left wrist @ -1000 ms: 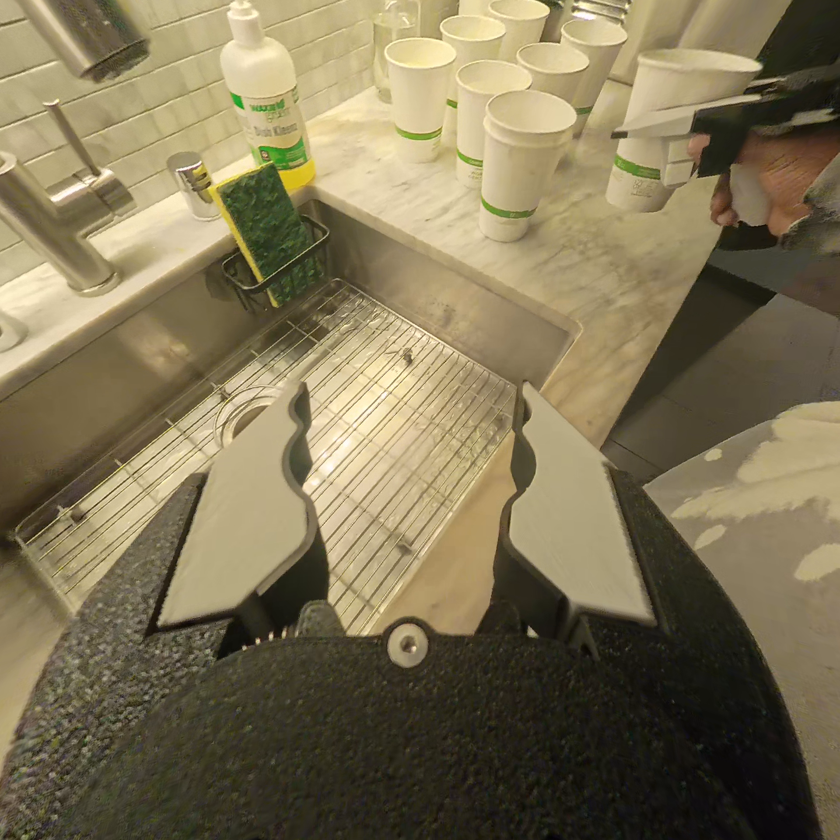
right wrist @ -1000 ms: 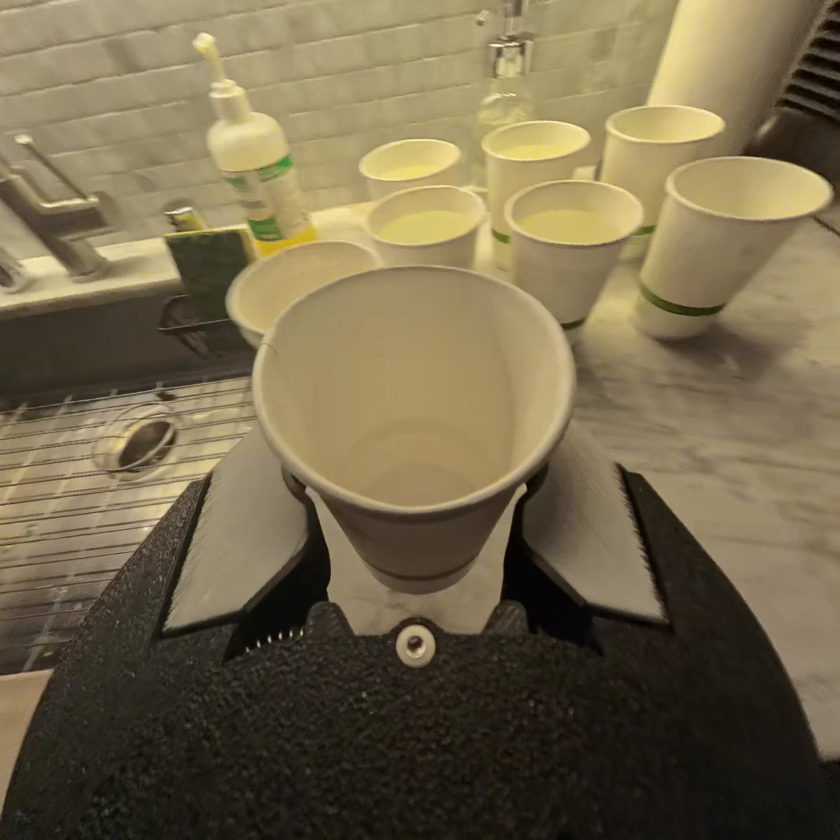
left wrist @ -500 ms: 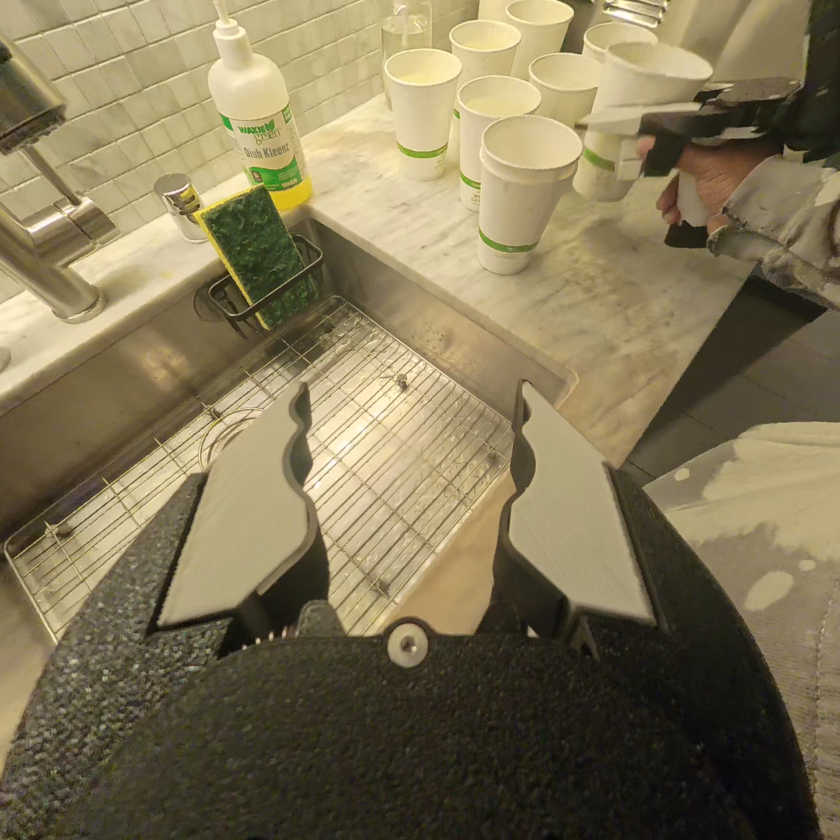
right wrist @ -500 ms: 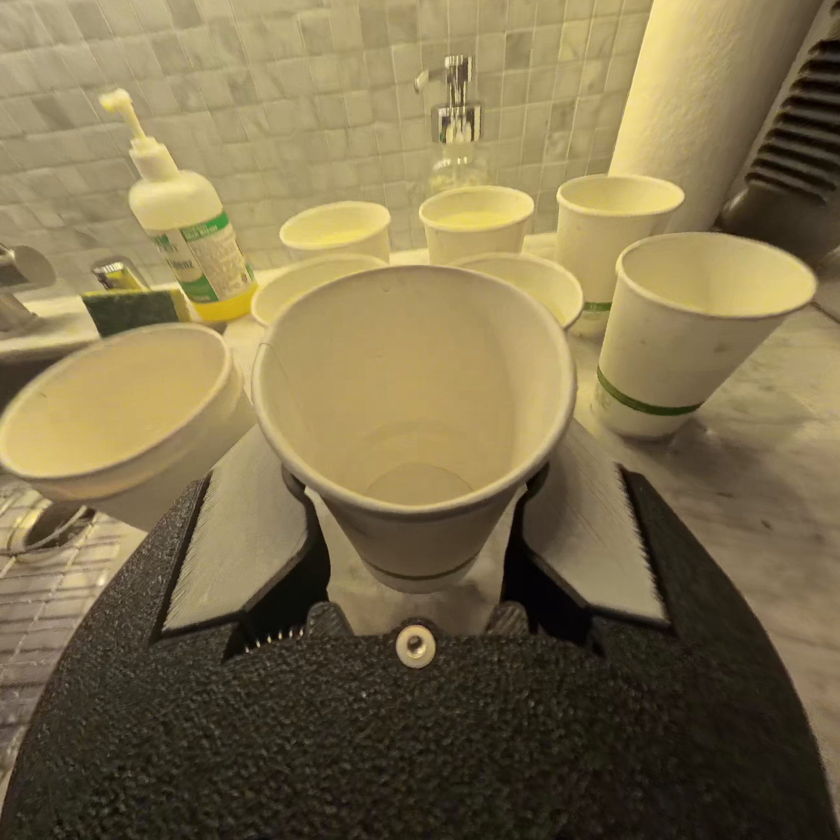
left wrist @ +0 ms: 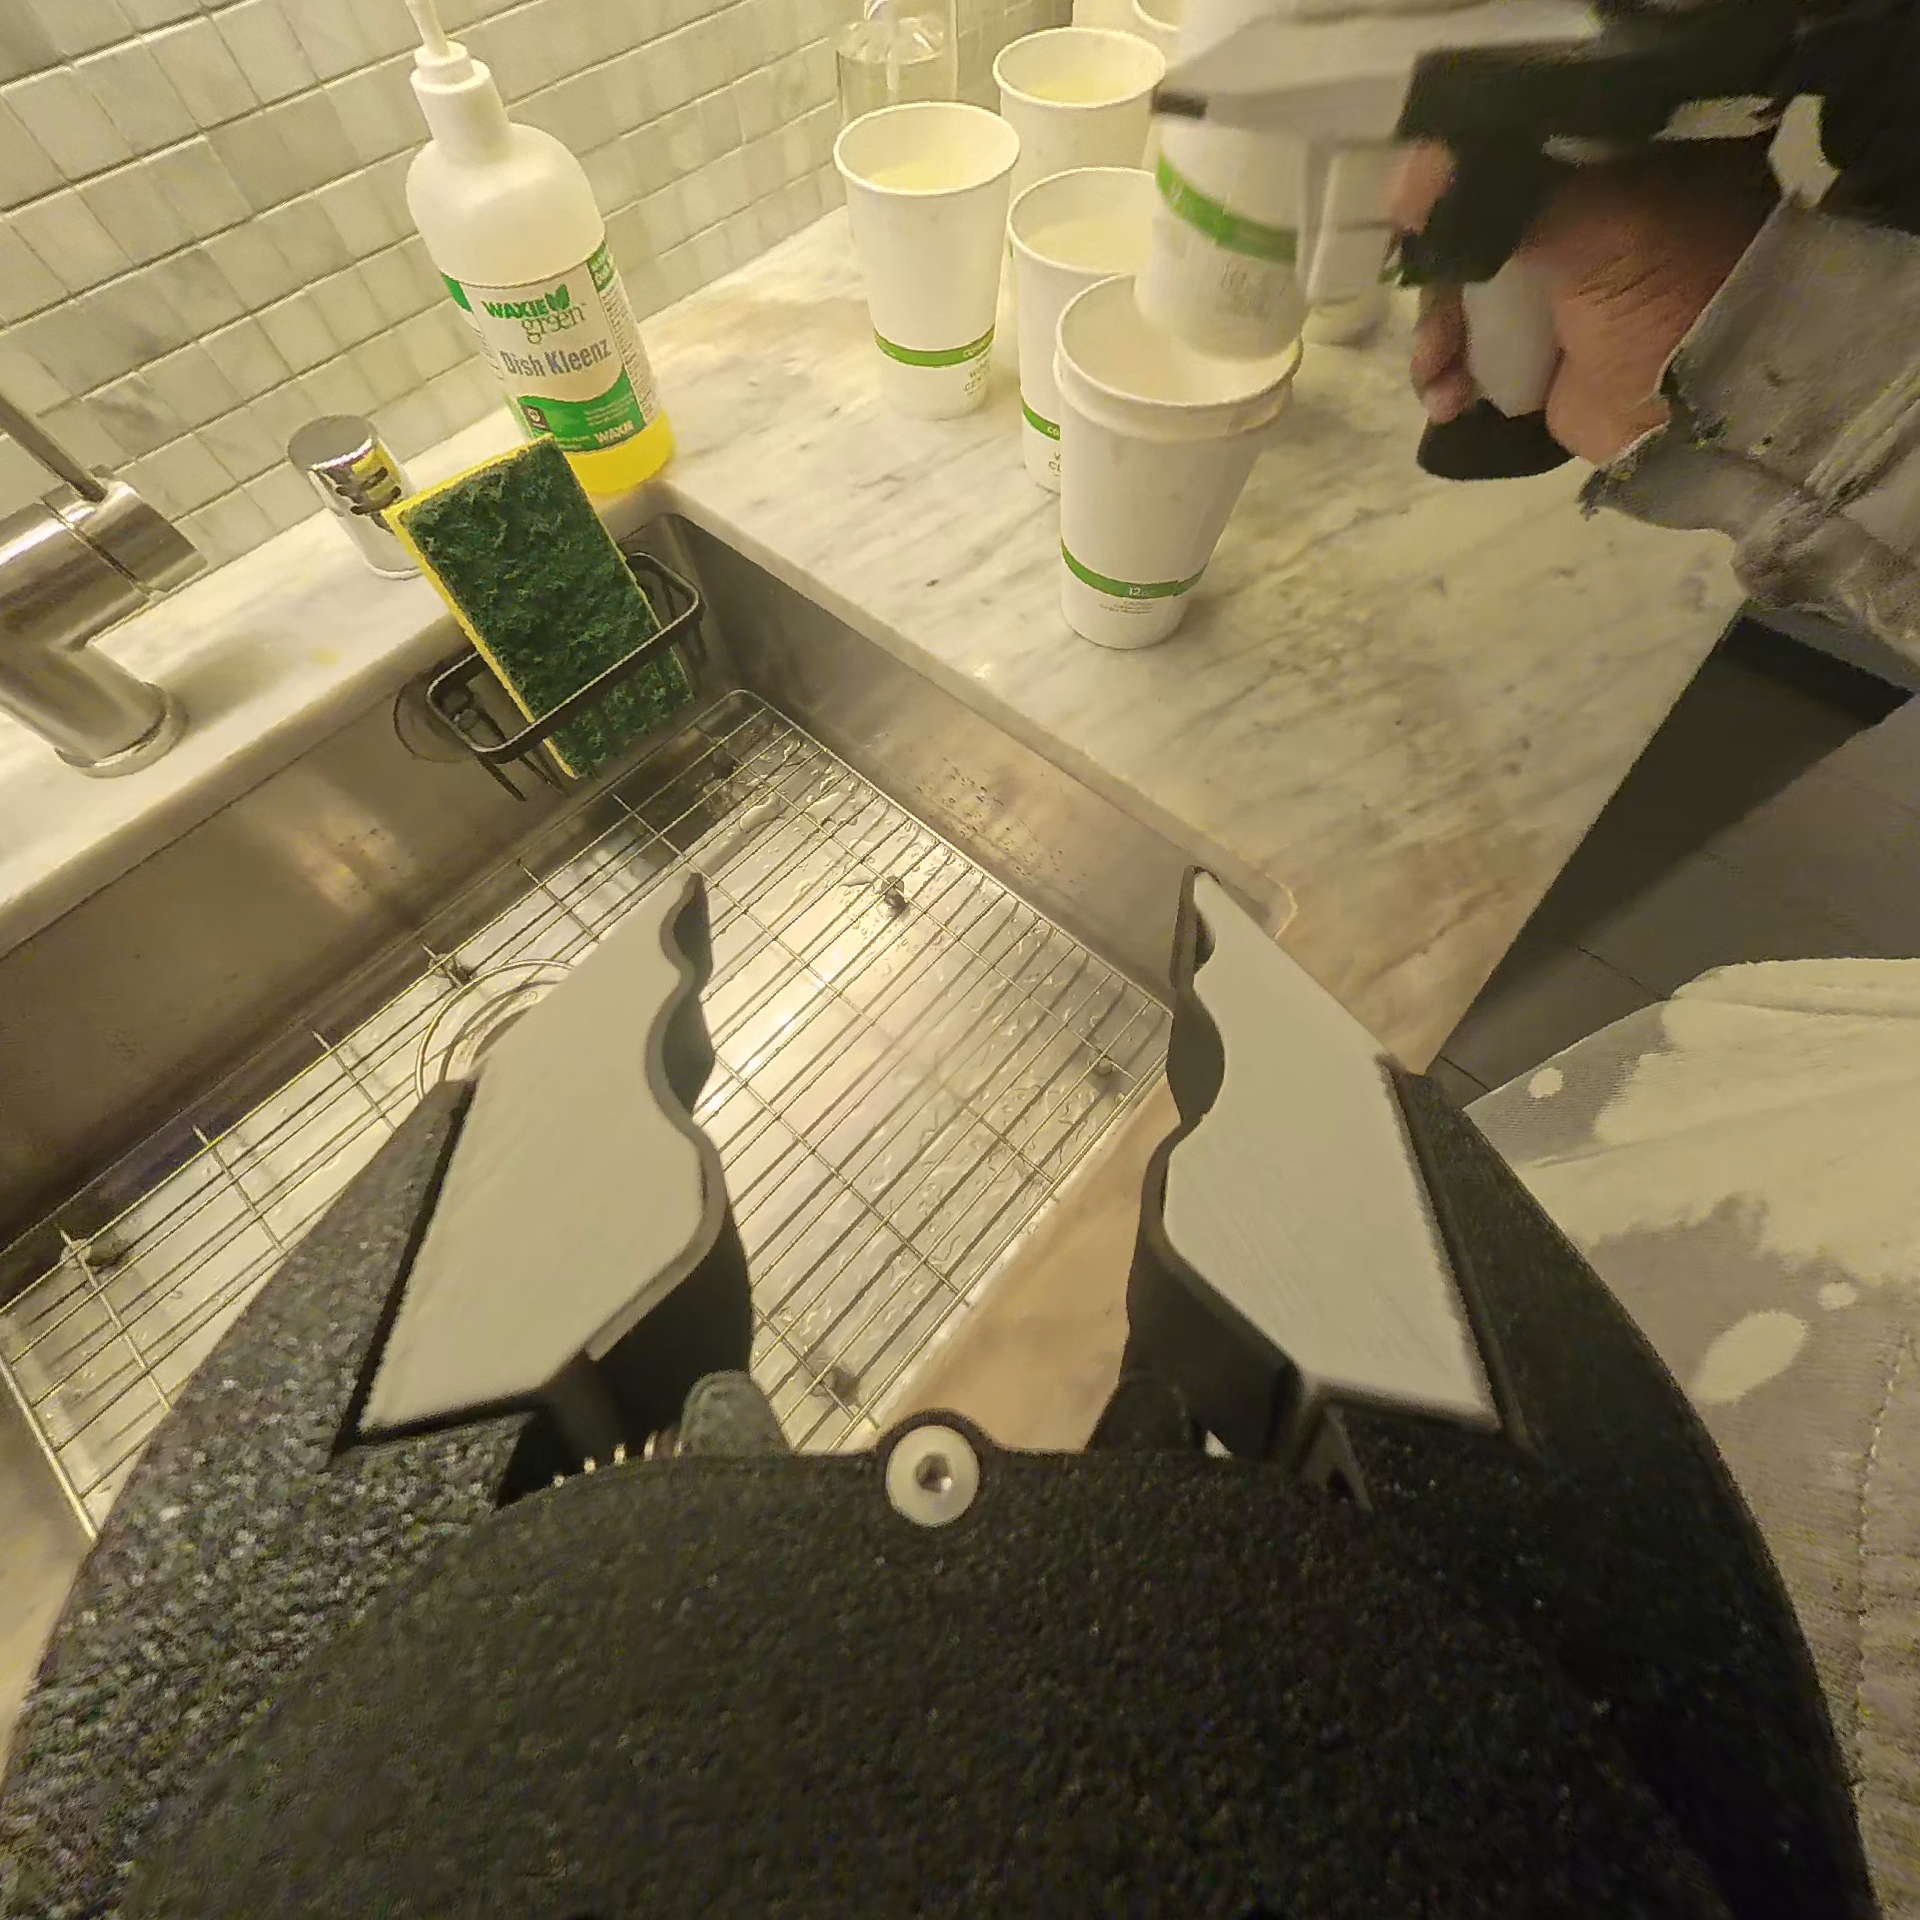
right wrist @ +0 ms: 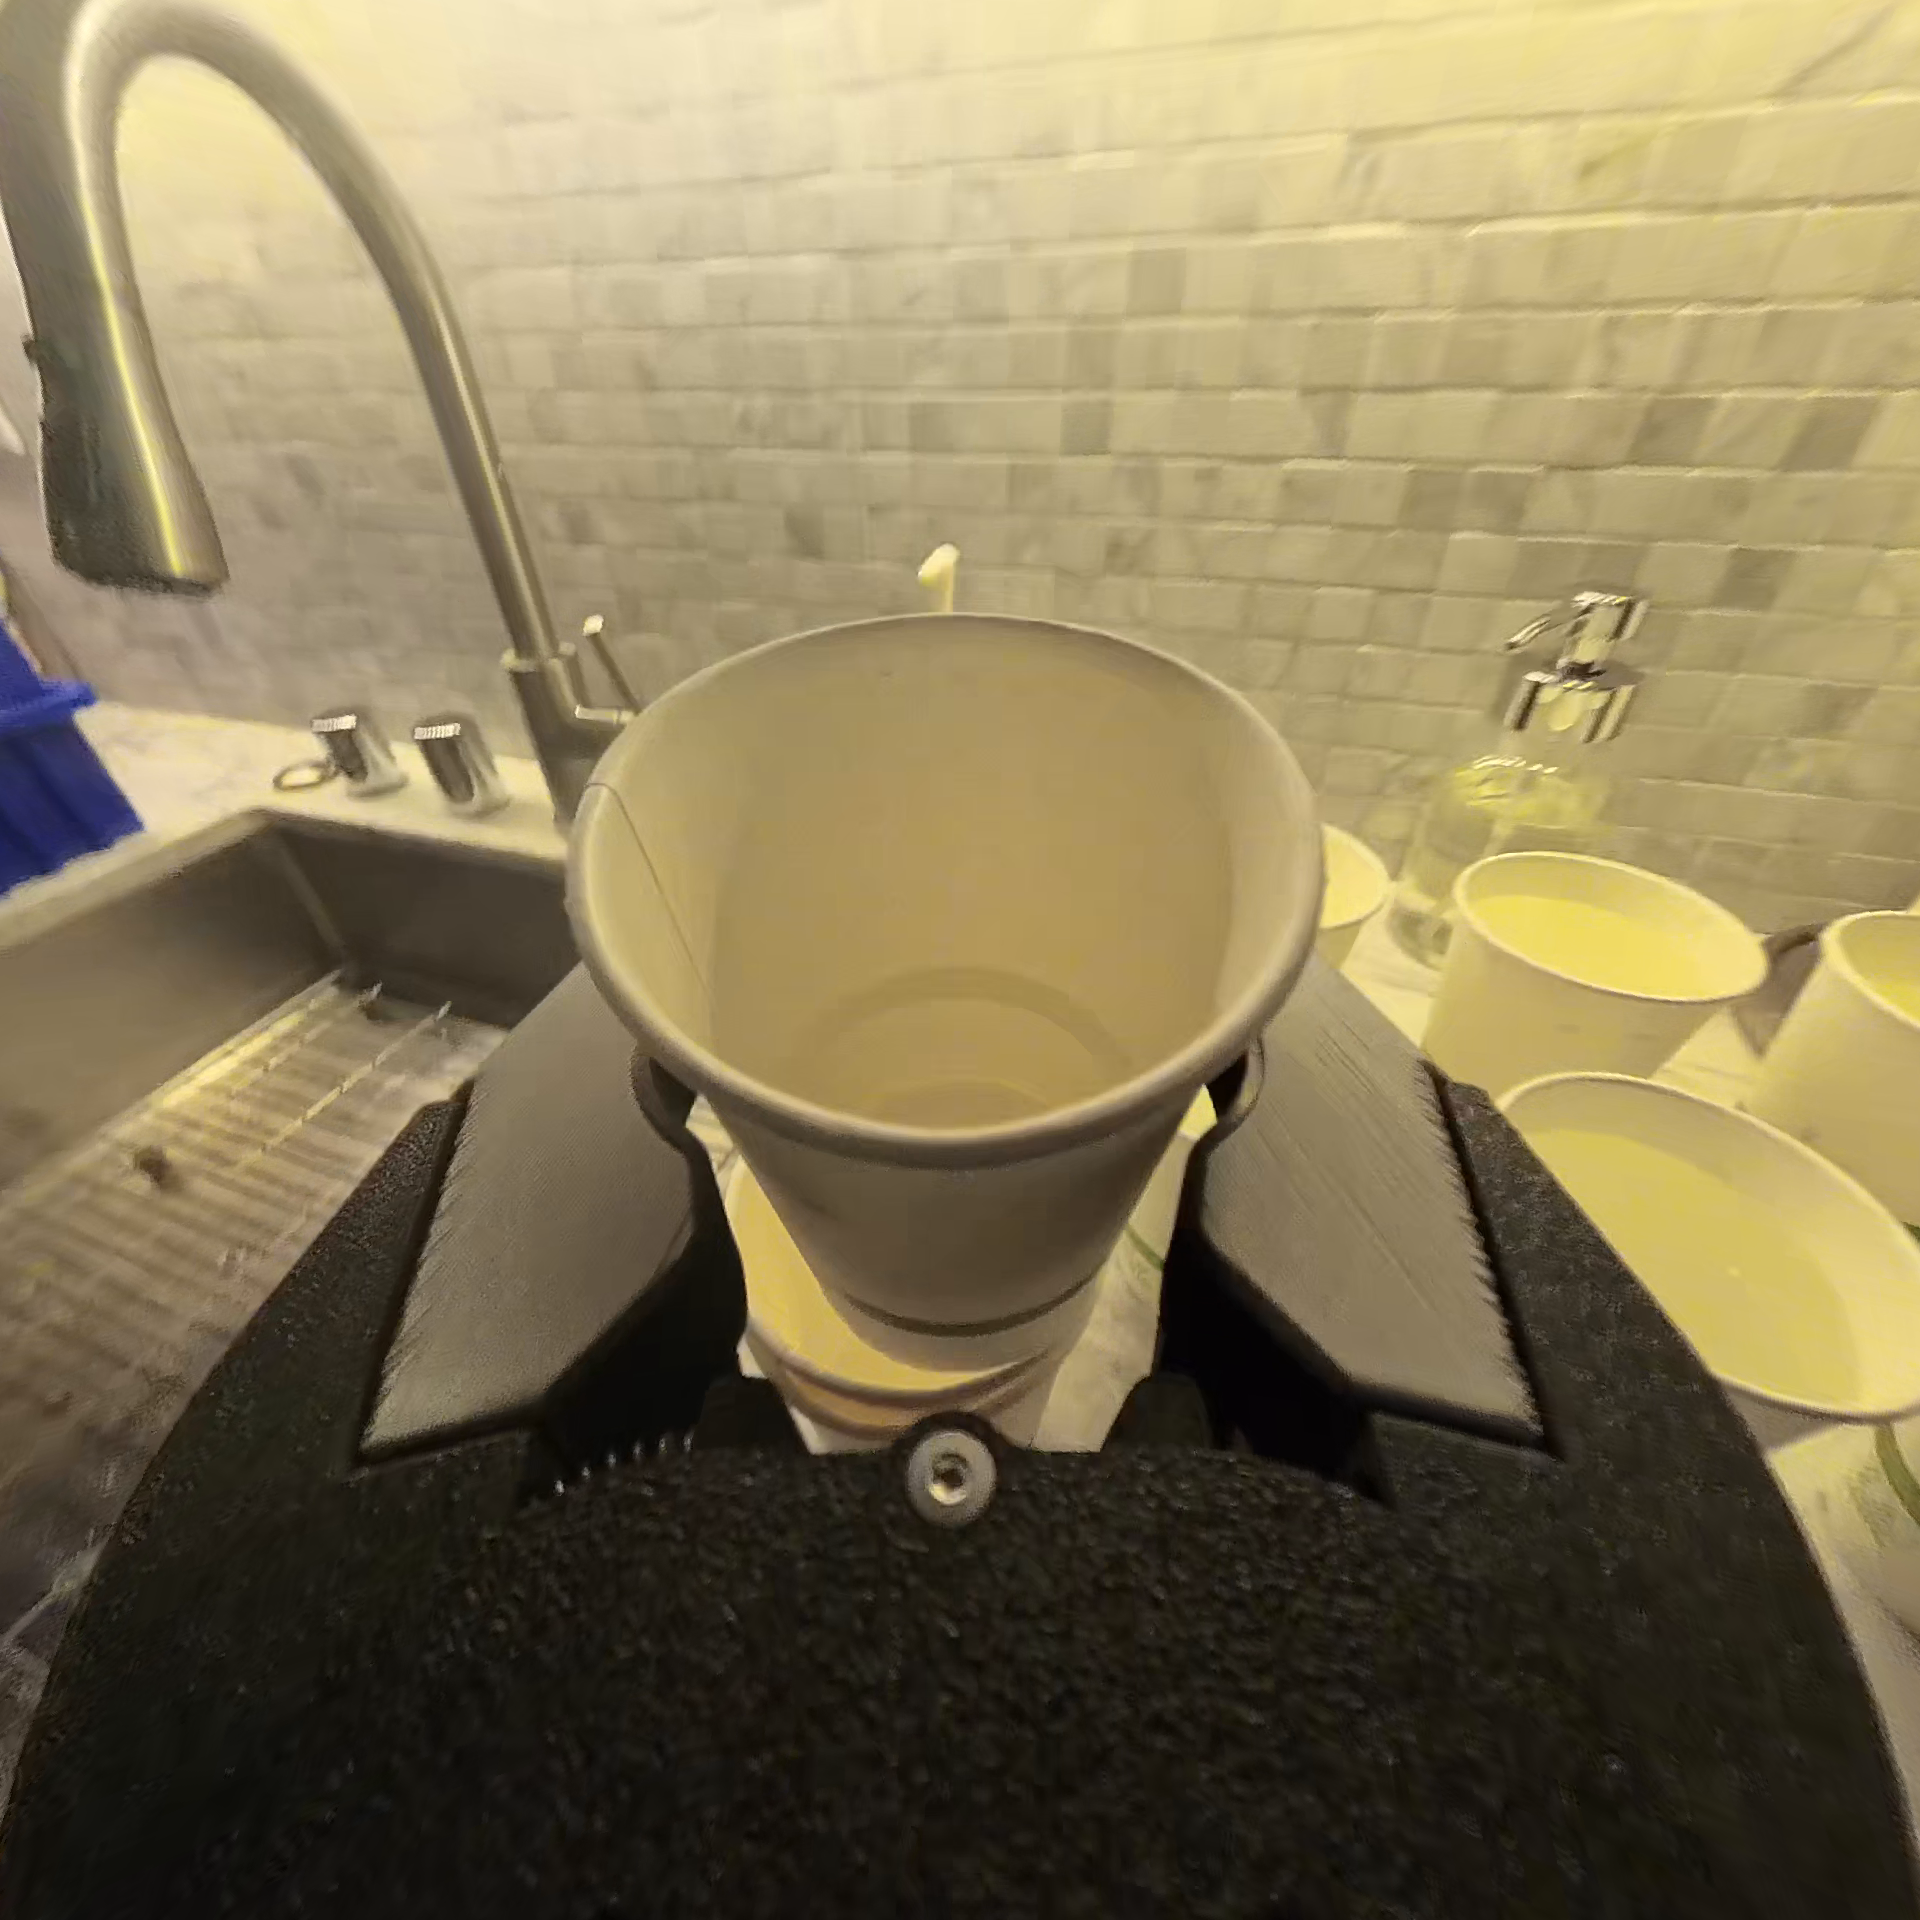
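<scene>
My right gripper [right wrist: 945, 1070] is shut on a white paper cup [right wrist: 935, 935] with a green band. The cup's base sits in the mouth of a stack of paper cups [right wrist: 883, 1371] right below it. In the left wrist view the held cup [left wrist: 1226, 239] is tilted and partly inside the stacked cups [left wrist: 1153, 488] on the marble counter [left wrist: 1299, 707], with the right gripper [left wrist: 1351, 94] and a hand [left wrist: 1558, 343] behind it. My left gripper [left wrist: 935, 935] is open and empty over the steel sink [left wrist: 260, 894].
Several more paper cups [left wrist: 925, 229] stand behind the stack. A dish soap bottle [left wrist: 530, 270], a green sponge [left wrist: 540, 592] in a black caddy, a tap [right wrist: 312, 312] and a glass soap dispenser [right wrist: 1507, 790] line the tiled wall. A wire rack [left wrist: 883, 1018] covers the sink floor. From the right gripper's tips to the dish soap bottle [left wrist: 530, 270] is close to 30 cm.
My right gripper has carried the cup left and down into the mouth of the front stacked cups. My left gripper has barely moved and stays open.
</scene>
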{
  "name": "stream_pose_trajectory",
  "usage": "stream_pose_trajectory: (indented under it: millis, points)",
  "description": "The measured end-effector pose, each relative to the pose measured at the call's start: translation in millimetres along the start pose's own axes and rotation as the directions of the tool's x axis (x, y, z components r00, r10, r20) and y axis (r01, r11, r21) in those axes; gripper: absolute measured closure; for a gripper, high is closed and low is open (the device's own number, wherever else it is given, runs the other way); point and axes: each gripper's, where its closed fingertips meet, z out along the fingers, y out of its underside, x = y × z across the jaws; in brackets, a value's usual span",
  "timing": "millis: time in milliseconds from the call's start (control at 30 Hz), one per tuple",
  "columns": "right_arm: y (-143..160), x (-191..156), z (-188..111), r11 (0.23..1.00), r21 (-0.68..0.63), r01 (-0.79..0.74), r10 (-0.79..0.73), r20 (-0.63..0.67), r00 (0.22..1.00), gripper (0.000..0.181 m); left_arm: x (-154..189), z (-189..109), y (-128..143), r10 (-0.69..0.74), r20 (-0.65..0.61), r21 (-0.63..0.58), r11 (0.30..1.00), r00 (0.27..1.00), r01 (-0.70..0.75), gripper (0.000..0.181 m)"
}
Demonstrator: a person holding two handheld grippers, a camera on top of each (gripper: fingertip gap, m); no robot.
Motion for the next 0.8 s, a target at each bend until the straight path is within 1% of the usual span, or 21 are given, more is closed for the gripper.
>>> stream_pose_trajectory:
  millis: [67,167,267,367,433,500,567,667,733,800]
  points:
    - [14,-3,7,0.998,-0.064,0.025,-0.025,0.011,1.0,0.079,1,1,-1,0.0,0.0,0.002,1.0,1.0,0.0,0.093]
    - [20,-7,10,0.995,-0.082,0.048,-0.045,0.032,0.998,0.075,2,2,-1,-0.003,0.003,0.001,1.0,1.0,0.003,0.093]
    - [27,-11,11,0.993,-0.109,0.054,-0.049,0.048,0.998,0.061,2,3,0,-0.009,0.003,0.002,1.0,1.0,0.009,0.092]
    - [26,-14,9,0.992,-0.106,0.06,-0.055,0.052,0.997,0.049,3,4,0,-0.008,0.004,-0.002,1.0,1.0,0.008,0.092]
    - [23,-15,7,0.993,-0.101,0.063,-0.058,0.058,0.997,0.045,3,4,0,-0.009,0.002,-0.001,1.0,1.0,0.009,0.092]
    - [20,-16,4,0.992,-0.102,0.078,-0.073,0.06,0.996,0.044,3,5,0,-0.009,0.0,-0.003,1.0,1.0,0.009,0.092]
    - [15,-14,0,0.993,-0.091,0.079,-0.075,0.048,0.996,0.046,3,6,0,-0.006,-0.003,-0.005,1.0,1.0,0.006,0.092]
    - [4,3,-11,0.998,-0.049,0.024,-0.025,-0.009,1.0,0.052,4,7,-1,-0.004,-0.004,-0.002,1.0,1.0,0.004,0.092]
    - [1,24,-21,0.999,-0.031,-0.018,0.016,-0.071,0.997,0.055,4,7,-2,-0.007,0.0,0.002,1.0,1.0,0.007,0.092]
    - [7,52,-34,0.998,-0.032,-0.056,0.051,-0.152,0.987,0.058,3,6,-2,-0.012,0.003,0.006,1.0,1.0,0.012,0.092]
